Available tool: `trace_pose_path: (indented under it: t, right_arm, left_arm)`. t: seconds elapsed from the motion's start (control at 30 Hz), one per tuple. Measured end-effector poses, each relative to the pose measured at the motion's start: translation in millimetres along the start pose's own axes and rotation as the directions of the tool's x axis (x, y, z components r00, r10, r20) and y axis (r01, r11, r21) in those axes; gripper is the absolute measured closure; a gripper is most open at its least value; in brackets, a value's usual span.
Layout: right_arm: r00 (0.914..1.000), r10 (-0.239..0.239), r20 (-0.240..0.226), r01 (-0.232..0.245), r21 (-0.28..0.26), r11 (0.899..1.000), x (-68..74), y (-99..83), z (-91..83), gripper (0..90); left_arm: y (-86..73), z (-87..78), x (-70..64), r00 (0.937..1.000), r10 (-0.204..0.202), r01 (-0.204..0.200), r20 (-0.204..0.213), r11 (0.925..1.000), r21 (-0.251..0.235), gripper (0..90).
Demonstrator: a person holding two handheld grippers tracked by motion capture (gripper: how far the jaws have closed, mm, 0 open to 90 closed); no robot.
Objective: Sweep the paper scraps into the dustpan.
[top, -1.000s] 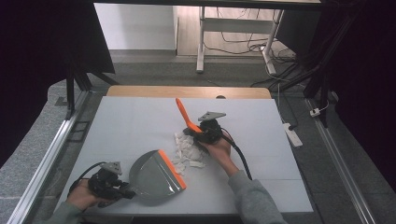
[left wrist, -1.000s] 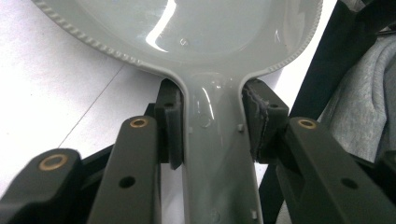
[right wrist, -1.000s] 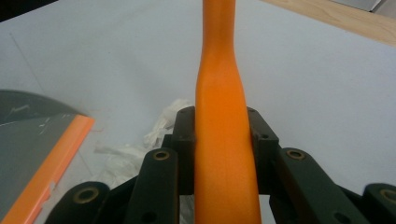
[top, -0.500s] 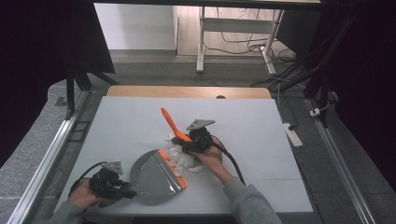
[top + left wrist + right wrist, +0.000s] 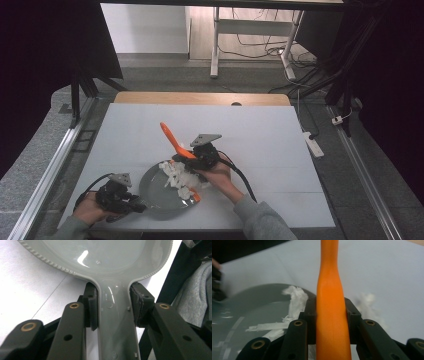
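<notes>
This looks like a lab or test room: a plain white table [image 5: 260, 130] stands between metal rails [image 5: 47, 170], with black curtains [image 5: 45, 55] beside it; beyond it, loose cables [image 5: 260, 42] trail under a bare desk frame [image 5: 216, 45].

Dustpan [image 5: 107, 255] glossy grey plastic, ribbed rim; brush handle [image 5: 330, 302] smooth matt orange plastic; scraps [image 5: 175, 175] white paper.

You had nothing to read here: no words, labels, brand marks or numbers showed on the grey dustpan [image 5: 107, 262], the orange brush handle [image 5: 330, 312], the jaws or the white surface [image 5: 260, 130]
</notes>
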State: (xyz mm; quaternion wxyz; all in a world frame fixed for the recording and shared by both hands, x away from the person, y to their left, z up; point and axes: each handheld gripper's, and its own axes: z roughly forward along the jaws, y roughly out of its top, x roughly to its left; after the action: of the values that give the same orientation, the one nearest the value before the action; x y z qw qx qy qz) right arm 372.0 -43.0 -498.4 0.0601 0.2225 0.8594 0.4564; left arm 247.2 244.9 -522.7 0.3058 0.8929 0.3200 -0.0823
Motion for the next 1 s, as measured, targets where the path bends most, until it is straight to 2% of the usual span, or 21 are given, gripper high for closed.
trace_pose_path:
  t: [0.07,0.13,0.27,0.33,0.47,0.57,0.73,0.9,1.0]
  right_arm:
    - [0.9985,0.015,-0.052,-0.016,-0.03,0.999,2.8,2.5,-2.2,70.5]
    - [0.9985,0.012,-0.054,-0.015,-0.058,0.998,4.1,6.9,-7.9,70.5]
    - [0.9997,0.021,0.011,-0.019,-0.131,0.991,-5.7,15.0,-25.2,70.4]
    - [0.9981,0.031,0.052,-0.024,-0.141,0.99,-14.2,16.9,-32.3,70.5]
    - [0.9917,0.048,0.119,-0.032,-0.136,0.99,-30.0,16.0,-38.9,70.5]
    - [0.9868,0.058,0.151,-0.038,-0.129,0.991,-41.1,14.5,-37.8,70.5]
    - [0.9774,0.09,0.192,-0.07,-0.106,0.992,-60.1,14.7,-28.2,70.5]
    - [0.9699,0.087,0.228,-0.07,-0.078,0.994,-74.9,18.2,-14.7,70.5]
    - [0.9684,0.088,0.233,-0.078,-0.051,0.996,-80.5,20.6,-4.9,70.5]
  left_arm:
    - [-0.2,-0.1,-0.1,1.0,0.0,0.0,-0.001,1.0,0.0,61.8]
    - [-0.3,-0.1,0.1,1.0,0.0,0.0,-0.001,1.0,0.0,61.8]
    - [-0.4,0.0,0.3,1.0,-0.006,0.006,-0.001,1.0,-0.006,61.7]
    - [-0.5,-0.1,0.4,1.0,-0.007,0.007,-0.004,1.0,-0.007,61.7]
    - [-1.6,-1.0,0.9,0.9997,-0.019,0.019,-0.013,0.9998,-0.01,61.8]
    - [-2.5,-1.1,0.8,0.9997,-0.023,0.023,-0.013,0.9997,-0.012,61.8]
    - [-3.3,-1.4,1.3,0.9996,-0.027,0.027,-0.012,0.9996,-0.012,61.8]
    - [-3.5,-0.9,2.4,0.9995,-0.03,0.03,-0.009,0.9995,-0.013,61.7]
    - [-3.6,-0.9,2.7,0.9994,-0.034,0.033,-0.01,0.9993,-0.014,61.8]
